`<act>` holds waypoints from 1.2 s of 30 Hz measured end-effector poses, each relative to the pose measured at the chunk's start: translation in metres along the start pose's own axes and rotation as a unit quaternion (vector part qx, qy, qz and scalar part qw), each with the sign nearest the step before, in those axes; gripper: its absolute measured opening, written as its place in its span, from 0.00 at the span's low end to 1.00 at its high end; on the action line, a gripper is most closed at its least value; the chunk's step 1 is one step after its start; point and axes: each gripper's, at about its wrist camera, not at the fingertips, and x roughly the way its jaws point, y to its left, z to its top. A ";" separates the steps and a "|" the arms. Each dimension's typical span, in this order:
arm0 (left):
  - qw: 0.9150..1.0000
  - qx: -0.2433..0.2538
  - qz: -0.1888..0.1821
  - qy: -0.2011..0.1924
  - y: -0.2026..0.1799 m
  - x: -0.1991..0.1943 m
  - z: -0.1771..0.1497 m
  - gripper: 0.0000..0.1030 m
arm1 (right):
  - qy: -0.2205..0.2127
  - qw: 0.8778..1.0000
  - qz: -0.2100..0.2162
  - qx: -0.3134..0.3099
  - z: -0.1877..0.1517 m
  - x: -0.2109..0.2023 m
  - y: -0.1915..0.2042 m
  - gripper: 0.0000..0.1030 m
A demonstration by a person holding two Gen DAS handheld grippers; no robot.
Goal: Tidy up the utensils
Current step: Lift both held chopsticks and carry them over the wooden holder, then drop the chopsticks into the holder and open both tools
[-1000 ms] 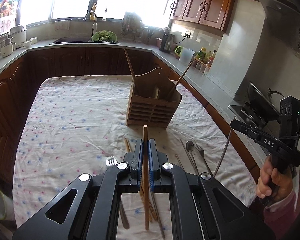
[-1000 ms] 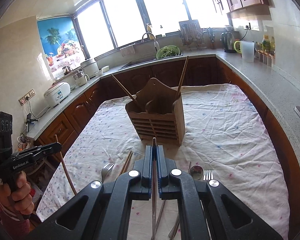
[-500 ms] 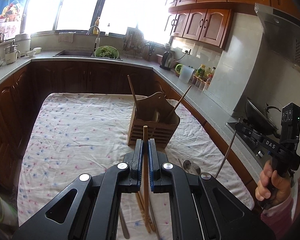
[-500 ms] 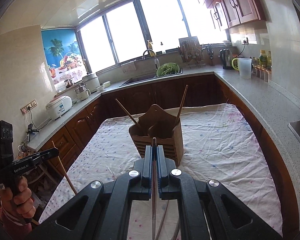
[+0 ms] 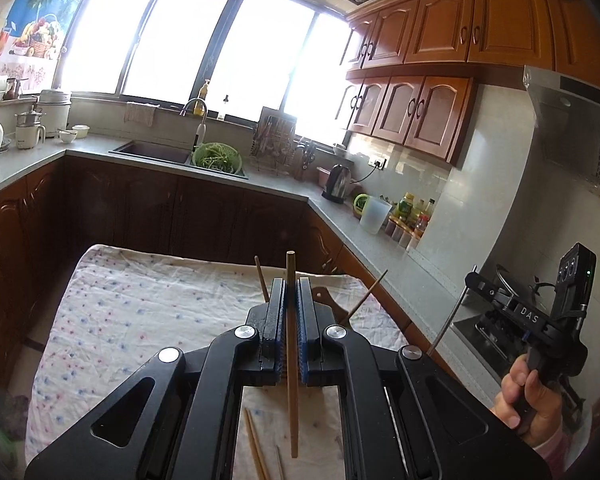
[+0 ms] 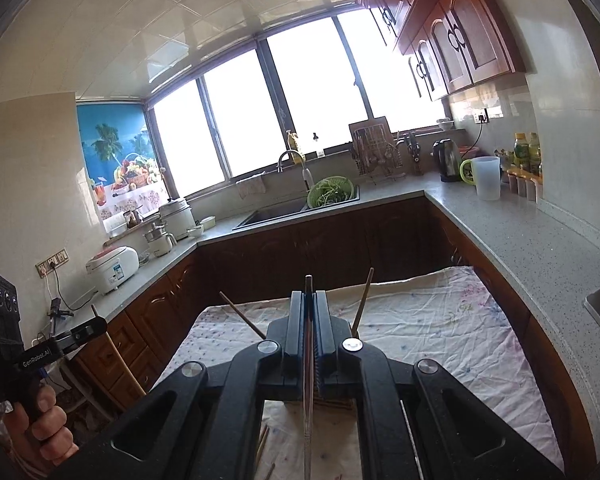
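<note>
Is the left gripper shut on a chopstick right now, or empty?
Shut on one. The left gripper has a wooden chopstick clamped between its blue pads, the stick poking out past both ends.

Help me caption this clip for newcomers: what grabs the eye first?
Each gripper fills the foreground, clamped on one utensil: the left gripper on a wooden chopstick, the right gripper on a metal chopstick. Behind them, bright windows glare above the sink, and a floral tablecloth lies below.
</note>
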 end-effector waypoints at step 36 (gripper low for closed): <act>0.998 0.008 0.064 -0.020 0.010 0.177 -0.040 0.04 | -0.041 0.996 -0.056 0.058 -0.048 0.138 -0.055 0.04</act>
